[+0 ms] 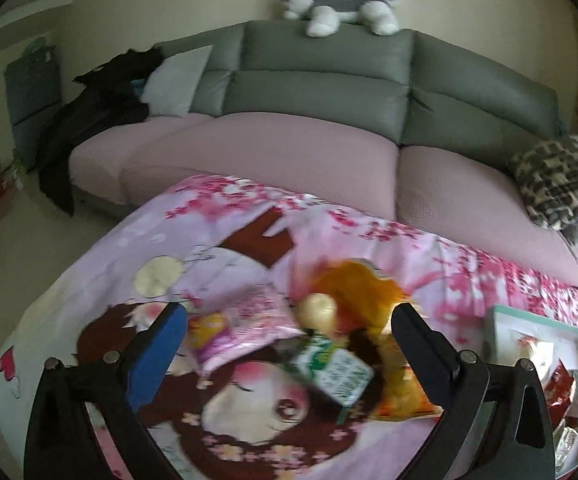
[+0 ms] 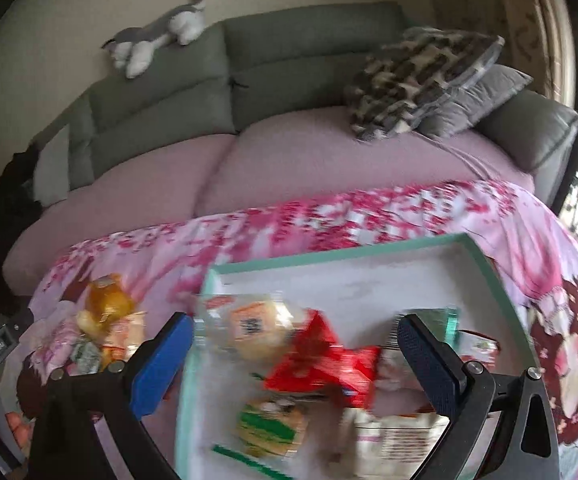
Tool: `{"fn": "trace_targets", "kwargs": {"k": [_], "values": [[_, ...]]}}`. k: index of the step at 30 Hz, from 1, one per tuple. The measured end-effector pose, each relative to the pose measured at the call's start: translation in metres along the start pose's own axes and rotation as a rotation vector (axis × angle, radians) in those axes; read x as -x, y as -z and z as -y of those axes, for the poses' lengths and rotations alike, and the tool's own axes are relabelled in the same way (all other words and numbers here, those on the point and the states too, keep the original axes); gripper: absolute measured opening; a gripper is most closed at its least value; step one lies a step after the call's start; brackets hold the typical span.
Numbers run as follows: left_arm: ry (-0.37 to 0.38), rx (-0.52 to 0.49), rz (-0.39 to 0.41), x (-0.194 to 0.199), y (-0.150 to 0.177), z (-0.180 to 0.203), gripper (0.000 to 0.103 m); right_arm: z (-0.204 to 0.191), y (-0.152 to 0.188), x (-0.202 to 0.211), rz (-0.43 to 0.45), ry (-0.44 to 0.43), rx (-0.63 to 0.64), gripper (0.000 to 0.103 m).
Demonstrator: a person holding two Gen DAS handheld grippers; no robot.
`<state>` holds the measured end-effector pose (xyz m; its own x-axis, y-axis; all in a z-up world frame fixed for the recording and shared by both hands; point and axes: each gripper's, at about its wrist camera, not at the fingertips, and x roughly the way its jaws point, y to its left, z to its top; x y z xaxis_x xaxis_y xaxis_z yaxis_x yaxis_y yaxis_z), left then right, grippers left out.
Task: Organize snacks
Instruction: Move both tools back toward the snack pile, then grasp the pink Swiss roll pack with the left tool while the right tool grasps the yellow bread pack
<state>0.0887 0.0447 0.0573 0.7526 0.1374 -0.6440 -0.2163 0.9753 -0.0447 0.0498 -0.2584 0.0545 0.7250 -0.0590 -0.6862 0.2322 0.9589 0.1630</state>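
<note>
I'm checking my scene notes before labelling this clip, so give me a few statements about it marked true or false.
1. The left gripper has its jaws open over the loose snack pile. True.
2. The right gripper is clamped on a red packet. False: its jaws are open, holding nothing.
3. The teal-rimmed white tray already holds several snacks. True.
4. The grey-and-white plush dog lies on the pink seat cushions. False: it lies on top of the grey sofa backrest.

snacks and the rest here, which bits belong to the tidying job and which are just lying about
Job: snack pile on the printed cloth, teal tray with snacks in it, red packet.

Lying about: plush dog, patterned cushion, black clothes, sofa.
</note>
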Motion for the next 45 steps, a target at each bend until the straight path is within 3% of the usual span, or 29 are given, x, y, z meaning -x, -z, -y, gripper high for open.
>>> {"fn": "trace_targets", "kwargs": {"k": [8,17,24,28,34,45], "values": [[-0.105,0.042,-0.001,0.0,-0.004,-0.054,0.102,-0.063,0.008,-0.011,-0.026,-0.117,0.07,0.103],[-0.153,0.131,-0.023,0.0,-0.003,-0.103,0.102,-0.119,0.025,-0.027,-0.077,-0.206,0.123,0.103],[-0.109,0.156,-0.087,-0.013,0.0,-0.109,0.102,-0.141,0.035,-0.048,-0.124,-0.23,0.143,0.102],[-0.048,0.159,-0.131,-0.025,0.004,-0.098,0.102,-0.147,0.042,-0.06,-0.153,-0.225,0.167,0.093],[0.009,0.087,-0.198,-0.054,0.011,-0.073,0.102,-0.154,0.051,-0.073,-0.182,-0.218,0.199,0.082],[0.031,-0.141,-0.212,-0.086,0.006,-0.046,0.101,-0.163,0.054,-0.09,-0.21,-0.22,0.224,0.081]]}}
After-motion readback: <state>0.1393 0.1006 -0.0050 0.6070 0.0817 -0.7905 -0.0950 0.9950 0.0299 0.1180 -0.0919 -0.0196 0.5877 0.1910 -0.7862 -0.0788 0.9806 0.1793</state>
